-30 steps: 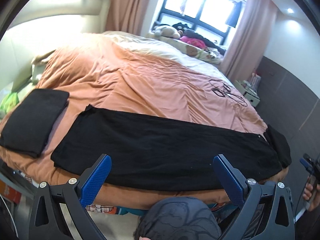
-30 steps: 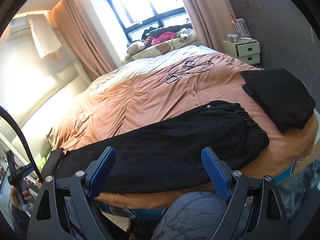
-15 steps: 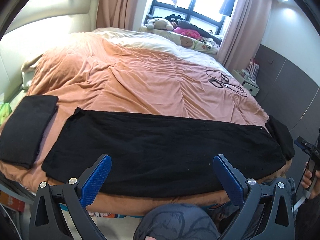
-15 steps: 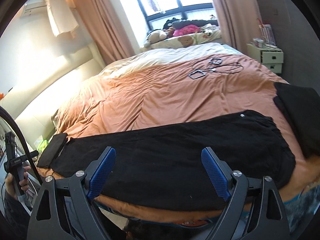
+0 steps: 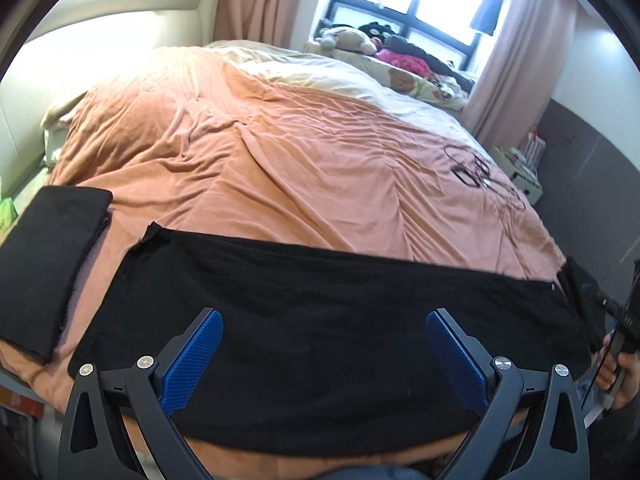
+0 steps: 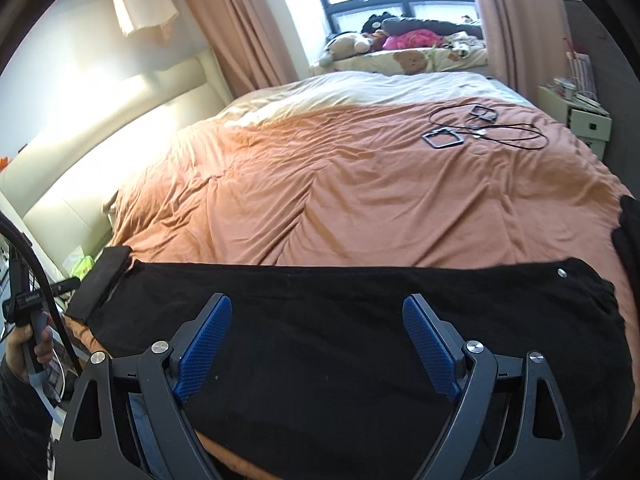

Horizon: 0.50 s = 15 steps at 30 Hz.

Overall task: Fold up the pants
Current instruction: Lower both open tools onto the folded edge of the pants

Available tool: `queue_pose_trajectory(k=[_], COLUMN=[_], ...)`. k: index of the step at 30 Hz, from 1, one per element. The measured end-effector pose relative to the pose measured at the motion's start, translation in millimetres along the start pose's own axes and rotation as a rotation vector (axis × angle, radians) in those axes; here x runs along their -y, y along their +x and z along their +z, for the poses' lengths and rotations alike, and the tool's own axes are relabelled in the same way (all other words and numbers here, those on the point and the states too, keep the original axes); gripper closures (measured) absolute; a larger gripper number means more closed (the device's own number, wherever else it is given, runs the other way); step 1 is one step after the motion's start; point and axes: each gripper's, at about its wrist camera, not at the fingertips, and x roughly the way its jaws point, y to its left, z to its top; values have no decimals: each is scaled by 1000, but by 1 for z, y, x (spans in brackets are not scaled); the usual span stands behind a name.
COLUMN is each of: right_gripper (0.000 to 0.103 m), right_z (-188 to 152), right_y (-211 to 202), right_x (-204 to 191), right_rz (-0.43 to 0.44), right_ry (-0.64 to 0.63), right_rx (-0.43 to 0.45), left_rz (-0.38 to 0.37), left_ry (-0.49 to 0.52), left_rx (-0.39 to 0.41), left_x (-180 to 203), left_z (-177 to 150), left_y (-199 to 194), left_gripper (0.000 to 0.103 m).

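The left tool (image 5: 320,344) stands wide, its blue pads (image 5: 196,356) spread apart with nothing between them, hovering above the black pants (image 5: 320,312). The right tool (image 6: 318,342) is spread just as wide and grips nothing, also poised over the dark cloth. The pants lie flat and stretched lengthwise along the near edge of the bed (image 5: 300,152), legs together, running from left to right; the waistband end with its small metal button (image 6: 561,273) sits at the right, and the leg hems lie at the left. Just beside the hems, at the near left corner of the bed, rests a folded black garment (image 5: 48,264) (neatly squared, lying apart from the pants by a strip of orange cover). Another dark garment (image 6: 630,236) lies at the right edge of the bed, near the waistband. Farther off, on the rumpled orange cover toward the right, sits a tangle of black cables (image 6: 484,128) with small square frames. Beyond the bed, plush toys (image 6: 348,46) are heaped on the window ledge between pink curtains (image 6: 236,24), and a pale nightstand (image 6: 580,120) stands at the far right.
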Motion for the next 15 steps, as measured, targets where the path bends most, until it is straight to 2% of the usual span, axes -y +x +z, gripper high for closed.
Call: queue_pose_trajectory(k=[9, 15], right_gripper=[16, 16], right_z=[40, 60], right_y=[73, 121], right_x=[8, 15], right_rz=[64, 105], right_ry=[-48, -109], right_rx=[-67, -138], left_rz=[35, 70], left_ry=[-116, -166], left_rx=[-5, -43], left_x=[-24, -38], left_z=[28, 39], left_y=[44, 79], left_gripper=[8, 14])
